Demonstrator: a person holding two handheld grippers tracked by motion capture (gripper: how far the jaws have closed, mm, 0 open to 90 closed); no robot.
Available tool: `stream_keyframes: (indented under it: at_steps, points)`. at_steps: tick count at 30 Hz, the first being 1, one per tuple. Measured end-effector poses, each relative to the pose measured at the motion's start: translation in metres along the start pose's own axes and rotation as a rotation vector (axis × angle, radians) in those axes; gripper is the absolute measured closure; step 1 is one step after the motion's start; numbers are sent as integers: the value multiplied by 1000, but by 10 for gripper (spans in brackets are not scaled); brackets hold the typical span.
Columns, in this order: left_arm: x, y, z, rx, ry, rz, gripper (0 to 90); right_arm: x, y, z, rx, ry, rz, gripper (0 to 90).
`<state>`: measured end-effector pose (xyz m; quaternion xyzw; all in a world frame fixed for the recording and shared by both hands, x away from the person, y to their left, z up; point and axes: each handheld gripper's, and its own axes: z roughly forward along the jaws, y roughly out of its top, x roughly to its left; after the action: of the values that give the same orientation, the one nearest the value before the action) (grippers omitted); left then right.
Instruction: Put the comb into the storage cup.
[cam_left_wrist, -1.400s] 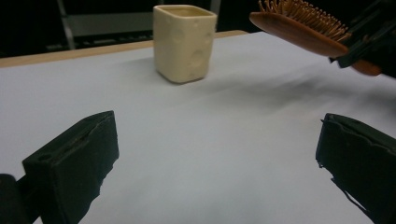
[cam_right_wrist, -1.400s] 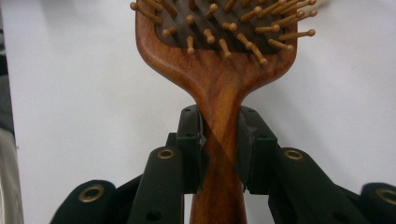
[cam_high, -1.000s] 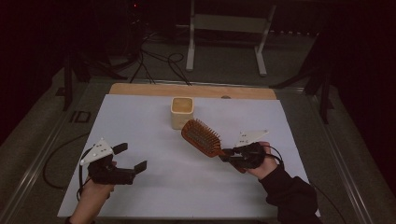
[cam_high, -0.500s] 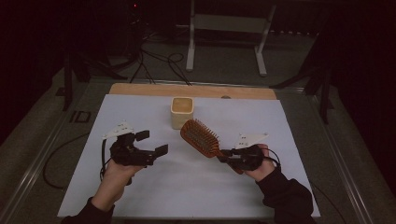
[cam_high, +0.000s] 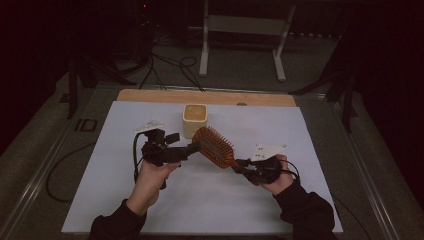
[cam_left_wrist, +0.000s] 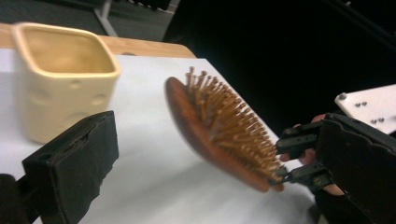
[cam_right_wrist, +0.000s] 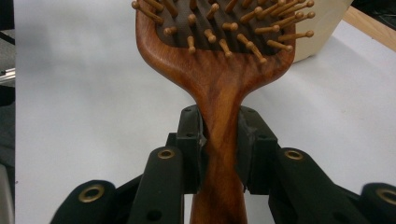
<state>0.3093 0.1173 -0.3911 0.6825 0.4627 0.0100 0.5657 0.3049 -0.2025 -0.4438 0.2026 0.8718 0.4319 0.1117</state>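
Note:
A wooden hairbrush with peg bristles is held above the white mat, its head pointing far-left. My right gripper is shut on its handle, both jaws pressed to the sides of the neck. My left gripper is open and level with the brush head, its jaws reaching to the head's left tip. In the left gripper view one black pad shows at the lower left, with the brush and the right gripper beyond it. A cream square cup stands upright just behind the brush.
The white mat covers the table, with a wooden strip along its far edge. Cables and a metal stand lie on the floor beyond. The cup is close to my left gripper's far side.
My left gripper has travelled from the near left of the mat forward and right, up to the brush head. The right gripper has shifted the brush slightly nearer and leftward.

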Motion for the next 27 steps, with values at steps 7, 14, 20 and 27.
stream_keyframes:
  at_steps: [7,14,20,27]
  points:
    - [1,-4,23,23,-8,-64,0,2,1,2,2,9,-1,729]
    - [2,-7,39,19,-24,-121,0,2,2,2,-3,2,-7,729]
    - [1,-8,48,19,-20,-134,0,4,3,2,-6,-1,-10,728]
    - [2,-14,53,-19,-6,-129,210,4,3,3,-8,-11,-13,728]
